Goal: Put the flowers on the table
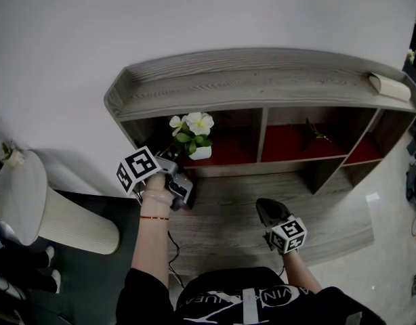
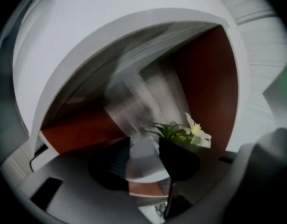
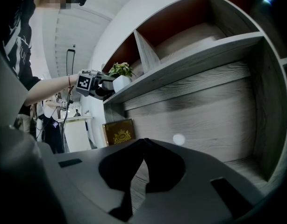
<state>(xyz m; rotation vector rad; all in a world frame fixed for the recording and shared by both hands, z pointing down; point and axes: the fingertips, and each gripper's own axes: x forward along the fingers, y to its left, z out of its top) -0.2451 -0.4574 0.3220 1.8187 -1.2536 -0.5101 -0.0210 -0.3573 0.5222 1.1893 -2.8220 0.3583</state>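
A small white pot (image 1: 200,152) of white flowers (image 1: 192,123) and green leaves stands in the left red-backed compartment of the grey wooden shelf unit (image 1: 262,80). My left gripper (image 1: 183,179) reaches up to it from just below. In the left gripper view the pot (image 2: 146,162) sits between the spread dark fingers (image 2: 111,160), with the flowers (image 2: 196,132) behind the right finger, and the left gripper (image 2: 144,141) is open. The right gripper view shows that gripper's marker cube (image 3: 86,83) beside the pot (image 3: 121,82). My right gripper (image 1: 269,215) hangs lower right, shut and empty, its tips (image 3: 143,141) meeting.
A round white pedestal table (image 1: 18,188) stands at the far left with a small flower (image 1: 11,156) on it. A dark object (image 1: 315,134) is in the middle compartment and a pale roll (image 1: 391,87) lies on the shelf top. A brown gold-printed box (image 3: 118,132) leans under the shelf.
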